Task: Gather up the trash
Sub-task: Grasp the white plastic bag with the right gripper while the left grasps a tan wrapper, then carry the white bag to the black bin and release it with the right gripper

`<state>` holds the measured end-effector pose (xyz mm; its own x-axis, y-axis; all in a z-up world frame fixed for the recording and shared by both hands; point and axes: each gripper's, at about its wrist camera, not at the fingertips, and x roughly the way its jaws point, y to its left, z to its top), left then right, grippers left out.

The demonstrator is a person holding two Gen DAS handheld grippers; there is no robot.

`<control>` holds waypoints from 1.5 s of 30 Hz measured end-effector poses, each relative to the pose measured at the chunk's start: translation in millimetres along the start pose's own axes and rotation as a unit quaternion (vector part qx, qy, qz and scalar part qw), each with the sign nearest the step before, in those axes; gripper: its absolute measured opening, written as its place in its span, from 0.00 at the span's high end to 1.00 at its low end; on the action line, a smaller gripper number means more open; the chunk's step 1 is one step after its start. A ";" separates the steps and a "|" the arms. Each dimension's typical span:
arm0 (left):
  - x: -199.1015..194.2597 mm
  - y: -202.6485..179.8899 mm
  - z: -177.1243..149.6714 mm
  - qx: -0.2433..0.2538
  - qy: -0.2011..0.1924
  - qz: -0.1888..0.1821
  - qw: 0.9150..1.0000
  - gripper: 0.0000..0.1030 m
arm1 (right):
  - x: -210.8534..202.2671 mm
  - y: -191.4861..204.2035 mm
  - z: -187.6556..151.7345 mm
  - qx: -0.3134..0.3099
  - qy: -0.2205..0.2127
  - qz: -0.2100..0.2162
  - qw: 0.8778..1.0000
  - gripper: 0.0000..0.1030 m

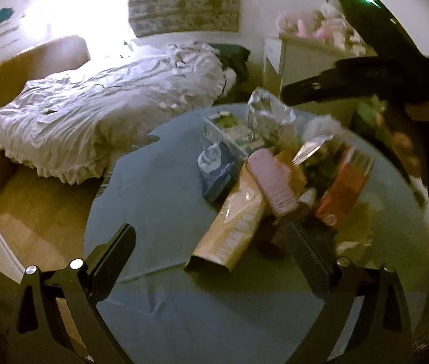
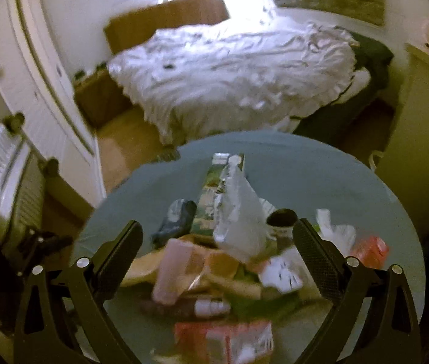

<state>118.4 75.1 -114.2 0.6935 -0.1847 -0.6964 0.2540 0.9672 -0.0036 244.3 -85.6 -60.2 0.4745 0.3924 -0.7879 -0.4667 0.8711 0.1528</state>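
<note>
A heap of trash lies on a round table under a blue-grey cloth (image 1: 159,200). In it are a tan carton (image 1: 232,230), a pink bottle (image 1: 272,179), a red box (image 1: 344,188), a blue packet (image 1: 214,170), a green-and-white box (image 1: 229,127) and a clear plastic bag (image 1: 266,112). My left gripper (image 1: 211,242) hangs open above the near side of the heap, with nothing between its pads. My right gripper (image 2: 217,236) is open over the pink bottle (image 2: 172,270), a white bag (image 2: 238,218), a dark cup (image 2: 281,221) and a red box (image 2: 226,339). It holds nothing.
An unmade bed with white covers (image 1: 108,112) stands beyond the table, and wooden floor (image 1: 32,212) lies between them. A white cabinet (image 1: 305,57) carries pink things at the back right. A radiator (image 2: 8,163) and a white door (image 2: 32,75) are on the left.
</note>
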 end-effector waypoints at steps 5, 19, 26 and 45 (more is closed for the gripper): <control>28.9 11.9 -1.6 -0.012 0.039 -0.018 0.999 0.34 | 36.4 -2.7 0.1 -0.020 0.050 -0.024 0.998 0.40; 5.9 25.9 1.8 -0.081 -0.001 -0.070 0.994 0.63 | -32.6 -38.2 -23.1 0.083 -0.064 0.091 0.990 0.70; -14.6 14.7 5.6 -0.079 -0.008 -0.077 0.994 0.65 | -98.9 -72.0 -43.8 0.141 -0.152 0.151 0.967 0.70; 49.9 -28.3 25.2 0.046 0.066 -0.068 0.994 0.18 | -150.6 -114.2 -157.1 0.174 -0.146 0.138 0.964 0.70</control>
<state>162.9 34.1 -130.7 0.5550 -0.2823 -0.7825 0.4039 0.9138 -0.0431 108.9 -290.6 -52.7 0.5816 0.6460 -0.4944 -0.3509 0.7475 0.5639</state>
